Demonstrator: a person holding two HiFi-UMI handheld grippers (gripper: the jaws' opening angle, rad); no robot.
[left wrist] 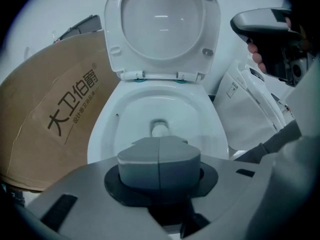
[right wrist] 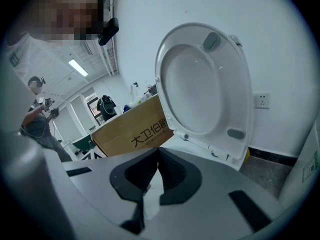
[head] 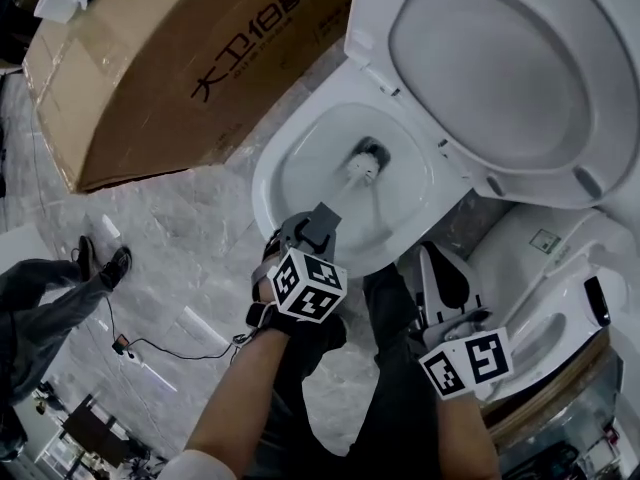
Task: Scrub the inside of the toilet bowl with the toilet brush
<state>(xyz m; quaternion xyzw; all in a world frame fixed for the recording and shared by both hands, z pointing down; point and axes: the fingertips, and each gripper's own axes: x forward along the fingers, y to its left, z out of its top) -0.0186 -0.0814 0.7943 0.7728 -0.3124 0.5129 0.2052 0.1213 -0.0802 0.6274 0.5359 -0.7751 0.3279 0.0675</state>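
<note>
**Toilet brush (head: 363, 165) held head-down in the toilet bowl (head: 300, 148) by the left gripper (head: 316, 224)**

The toilet brush is seen from the head view with its white head low in the toilet bowl, near the drain opening, and its pale handle running back up to the left gripper. The handle is pinched by that gripper's jaws, which are pressed together over it. In the left gripper view (left wrist: 159, 160) the two grey jaw tips are shown closed along a centre seam, and the brush head (left wrist: 159, 129) is seen just beyond them, straight ahead inside the bowl (left wrist: 105, 134).

The raised lid (head: 500, 68) is found ahead of the left gripper, past the far rim of the bowl. A large cardboard box (head: 170, 58) with dark printed characters is laid on the grey floor (head: 190, 228), ahead and to the left of that gripper.

The right gripper (head: 437, 268) is held beside the bowl, to the right of the left gripper and apart from the brush. In the right gripper view (right wrist: 158, 156) its dark jaws are shown meeting at the tips with nothing between them, and the lid (right wrist: 200, 89) and the box (right wrist: 132, 131) are seen ahead.

White fixtures (head: 560, 288) are stacked just right of the right gripper. A person's legs (head: 45, 298) and a thin cable (head: 170, 349) are seen well off to the left.
</note>
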